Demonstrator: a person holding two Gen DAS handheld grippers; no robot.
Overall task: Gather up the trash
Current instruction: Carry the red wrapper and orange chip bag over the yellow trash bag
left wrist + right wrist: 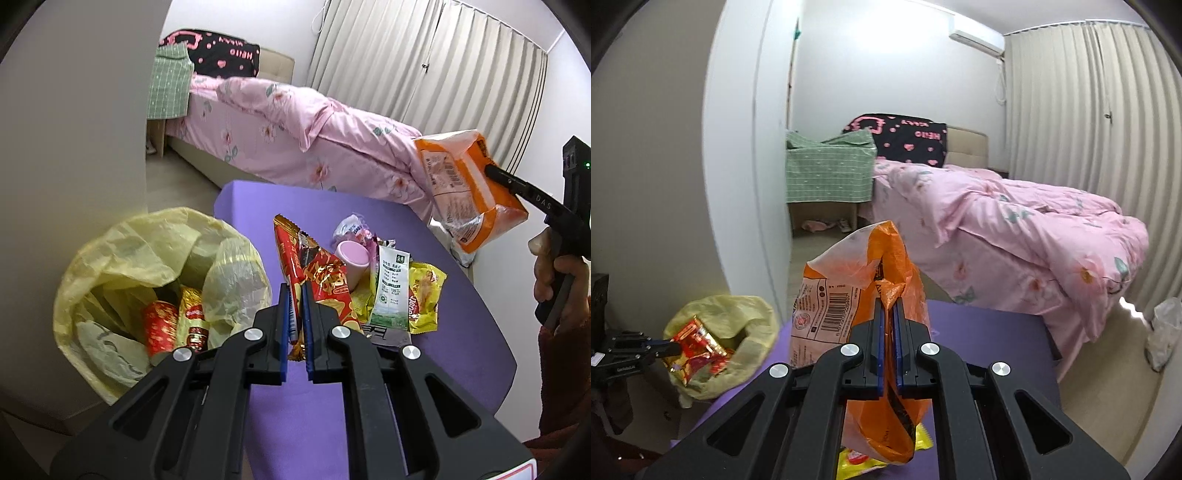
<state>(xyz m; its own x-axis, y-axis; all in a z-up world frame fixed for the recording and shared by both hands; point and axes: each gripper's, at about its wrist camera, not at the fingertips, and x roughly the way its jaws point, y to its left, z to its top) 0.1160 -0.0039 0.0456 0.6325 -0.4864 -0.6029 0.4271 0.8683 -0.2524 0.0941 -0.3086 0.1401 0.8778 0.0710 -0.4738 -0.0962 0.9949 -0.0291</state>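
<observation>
Clamping: left gripper (295, 295) on red wrapper (291, 266), right gripper (889, 306) on barcoded orange bag (849, 306).

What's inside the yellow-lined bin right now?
In the yellow-lined bin: a red wrapper, a red-and-gold packet and crumpled pale plastic. The liner's folds and that plastic hide anything deeper.

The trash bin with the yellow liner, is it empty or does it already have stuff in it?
Partly filled: the trash bin holds red and gold wrappers with room above them.
</observation>
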